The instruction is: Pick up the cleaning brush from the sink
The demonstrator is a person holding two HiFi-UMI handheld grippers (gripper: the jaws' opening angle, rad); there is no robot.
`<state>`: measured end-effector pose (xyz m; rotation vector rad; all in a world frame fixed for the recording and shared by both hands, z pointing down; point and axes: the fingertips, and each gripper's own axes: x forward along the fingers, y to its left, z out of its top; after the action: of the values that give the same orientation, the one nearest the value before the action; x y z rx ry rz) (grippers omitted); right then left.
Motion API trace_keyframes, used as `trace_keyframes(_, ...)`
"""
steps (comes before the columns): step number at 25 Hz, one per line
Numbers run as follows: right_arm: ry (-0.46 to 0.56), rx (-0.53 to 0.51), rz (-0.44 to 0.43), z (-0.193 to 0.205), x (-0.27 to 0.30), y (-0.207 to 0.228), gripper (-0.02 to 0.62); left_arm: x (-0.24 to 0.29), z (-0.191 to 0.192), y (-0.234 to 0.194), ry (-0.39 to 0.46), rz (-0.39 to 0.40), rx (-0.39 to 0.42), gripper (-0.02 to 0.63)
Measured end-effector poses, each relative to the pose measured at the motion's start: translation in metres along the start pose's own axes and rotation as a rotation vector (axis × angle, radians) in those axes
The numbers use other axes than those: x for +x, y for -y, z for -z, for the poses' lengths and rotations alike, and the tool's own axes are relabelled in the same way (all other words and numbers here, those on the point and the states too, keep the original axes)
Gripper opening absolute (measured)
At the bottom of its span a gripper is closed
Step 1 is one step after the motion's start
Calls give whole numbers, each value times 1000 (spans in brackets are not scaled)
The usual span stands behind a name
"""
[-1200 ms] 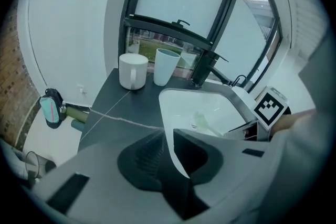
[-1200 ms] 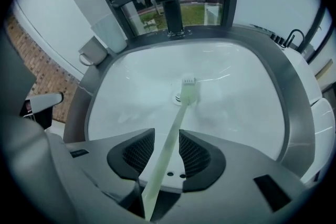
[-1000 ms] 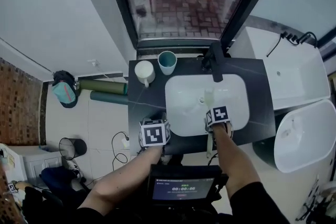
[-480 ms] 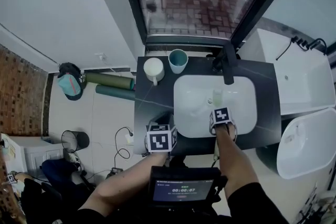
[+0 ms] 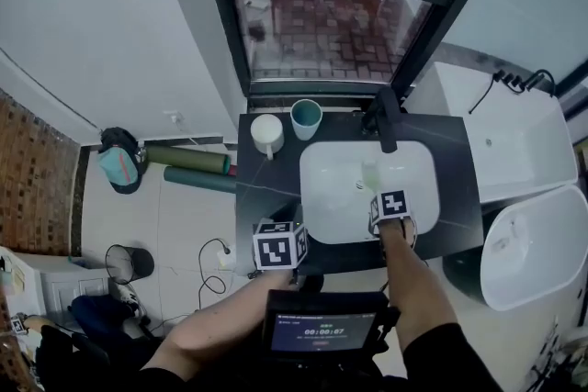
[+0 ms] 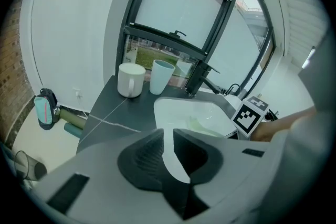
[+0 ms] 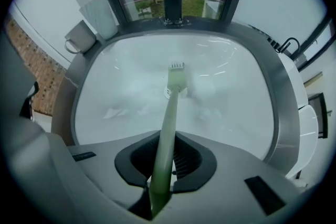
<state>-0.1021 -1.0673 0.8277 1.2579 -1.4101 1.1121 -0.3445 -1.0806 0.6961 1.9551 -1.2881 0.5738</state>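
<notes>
Two grippers we note: right gripper (image 7: 167, 153) jaws closing around the green cleaning brush (image 7: 171, 107) handle, above the white sink (image 7: 239, 86); left gripper (image 6: 168, 140) empty, jaws barely parted.

- Soft daylight enters through the window (image 5: 331, 23) — even, bright, no hard shadows.
- Both gripper views bend strongly toward dark, rounded edges; the near foreground looks soft.
- Pale sheen on the sink (image 7: 121, 92).
</notes>
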Motion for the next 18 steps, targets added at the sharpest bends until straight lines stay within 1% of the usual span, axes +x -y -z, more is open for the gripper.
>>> trace_keyframes(2,30,7,-16,21,-36,-30,28,-47,3,-3,27,21,6,63)
trace_keyframes(3,50,9,-28,37,-52,-49,28,-72,11,-7,39,32,6,63)
trace_keyframes(5,90,12,-55,76,-79,-90,28,-122,38,-17,60,56,4,54)
trace_keyframes(7,132,16,-81,114,-100,-123,28,-160,67,-24,76,85,2,49)
trace_keyframes(10,189,22,-134,159,-132,-152,28,-198,94,-17,114,134,22,26)
trace_keyframes(12,235,19,-175,185,-156,-162,28,-221,106,-2,154,154,60,18)
trace_keyframes(14,297,14,-219,213,-182,-164,28,-247,119,23,205,167,92,9)
trace_keyframes(16,365,13,-269,250,-210,-157,28,-278,137,61,263,178,121,9)
trace_keyframes(18,426,5,-306,298,-242,-132,28,-315,158,117,325,183,158,9)
